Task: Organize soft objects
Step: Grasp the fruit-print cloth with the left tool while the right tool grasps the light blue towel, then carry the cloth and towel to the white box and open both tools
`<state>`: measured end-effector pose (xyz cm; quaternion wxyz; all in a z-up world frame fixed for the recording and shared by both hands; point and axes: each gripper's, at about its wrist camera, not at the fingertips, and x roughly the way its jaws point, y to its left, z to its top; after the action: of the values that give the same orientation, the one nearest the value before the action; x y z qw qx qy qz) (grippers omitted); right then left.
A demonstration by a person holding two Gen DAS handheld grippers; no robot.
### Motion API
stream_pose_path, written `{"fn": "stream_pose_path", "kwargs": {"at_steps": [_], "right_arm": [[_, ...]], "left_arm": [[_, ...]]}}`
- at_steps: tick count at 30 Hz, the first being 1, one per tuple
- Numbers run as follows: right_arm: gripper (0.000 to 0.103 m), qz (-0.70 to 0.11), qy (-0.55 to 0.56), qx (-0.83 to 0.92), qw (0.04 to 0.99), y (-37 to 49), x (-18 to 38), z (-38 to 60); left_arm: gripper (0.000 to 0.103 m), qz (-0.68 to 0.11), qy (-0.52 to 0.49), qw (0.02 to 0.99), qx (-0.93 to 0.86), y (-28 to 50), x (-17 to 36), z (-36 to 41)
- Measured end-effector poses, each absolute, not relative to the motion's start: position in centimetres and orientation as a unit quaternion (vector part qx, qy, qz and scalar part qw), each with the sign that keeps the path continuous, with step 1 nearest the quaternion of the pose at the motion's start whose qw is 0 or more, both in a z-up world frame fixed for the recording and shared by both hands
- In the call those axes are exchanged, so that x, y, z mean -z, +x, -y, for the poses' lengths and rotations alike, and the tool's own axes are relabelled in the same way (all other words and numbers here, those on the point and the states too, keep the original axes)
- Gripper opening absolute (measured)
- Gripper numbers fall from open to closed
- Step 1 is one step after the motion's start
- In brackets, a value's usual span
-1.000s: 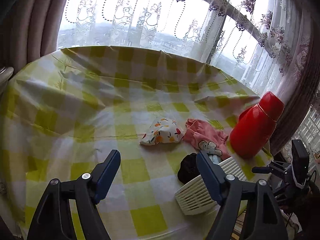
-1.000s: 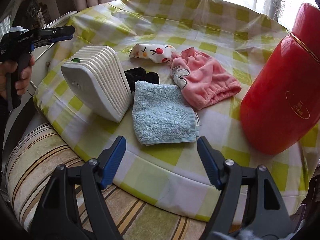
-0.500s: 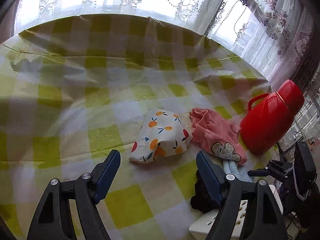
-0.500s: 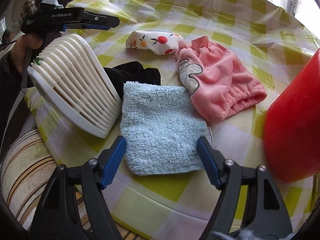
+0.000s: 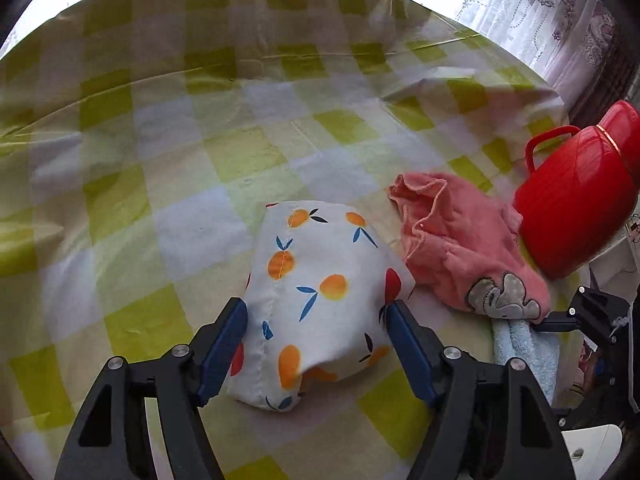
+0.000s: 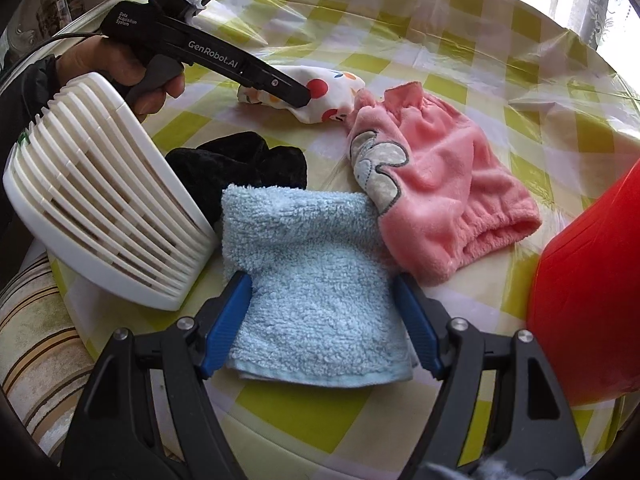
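Left wrist view, left gripper [image 5: 314, 344] closing around fruit-print pouch [image 5: 316, 280], right gripper [image 6: 322, 320] open astride blue towel [image 6: 316, 280]

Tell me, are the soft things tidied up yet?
Not yet. Nothing is inside the white basket. The left tongs are closing around the fruit-print cloth, and the right tongs straddle the blue towel. The pink cloth and black cloth lie untouched.

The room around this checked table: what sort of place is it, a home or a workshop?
Most likely a lived-in home, by a window. A round table wears a yellow-checked cloth under clear plastic, lace curtains hang behind it, and a red thermos jug stands beside small cloths. A striped cushion sits at the table's edge.
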<state>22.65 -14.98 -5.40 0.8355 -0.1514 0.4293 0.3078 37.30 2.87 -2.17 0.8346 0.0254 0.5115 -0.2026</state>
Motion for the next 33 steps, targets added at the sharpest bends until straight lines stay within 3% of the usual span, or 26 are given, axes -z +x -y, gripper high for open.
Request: {"fn": "stream_pose_path", "kwargs": {"at_steps": [2, 3, 4, 6, 9, 12, 33], "right_arm": [[0.072, -0.427, -0.146, -0.305, 0.839, 22.6, 5.4, 15.1], [0.065, -0.426, -0.143, -0.305, 0.84, 22.5, 5.2, 15.2], [0.051, -0.426, -0.139, -0.308, 0.839, 22.5, 5.1, 15.2], [0.034, -0.429, -0.13, -0.315, 0.836, 22.4, 5.0, 15.2], [0.029, -0.427, -0.129, -0.316, 0.838, 22.2, 4.9, 15.2], [0.026, -0.427, -0.126, -0.314, 0.839, 21.8, 4.7, 15.3], [0.025, -0.402, -0.078, -0.274, 0.87, 16.6, -1.0, 20.3]], "left_arm": [[0.053, -0.509, 0.028, 0.836, 0.202, 37.2, 2.1, -2.9], [0.044, -0.508, 0.025, 0.836, 0.205, 37.1, 1.9, -3.0], [0.038, -0.507, 0.026, 0.836, 0.208, 37.0, 1.9, -3.0], [0.032, -0.503, 0.028, 0.838, 0.209, 36.6, 1.7, -3.1], [0.022, -0.495, 0.018, 0.845, 0.202, 36.0, 1.3, -3.4], [0.017, -0.487, 0.008, 0.852, 0.192, 35.2, 0.6, -3.9], [0.017, -0.403, -0.038, 0.912, 0.07, 26.3, -5.8, -6.9]]}}
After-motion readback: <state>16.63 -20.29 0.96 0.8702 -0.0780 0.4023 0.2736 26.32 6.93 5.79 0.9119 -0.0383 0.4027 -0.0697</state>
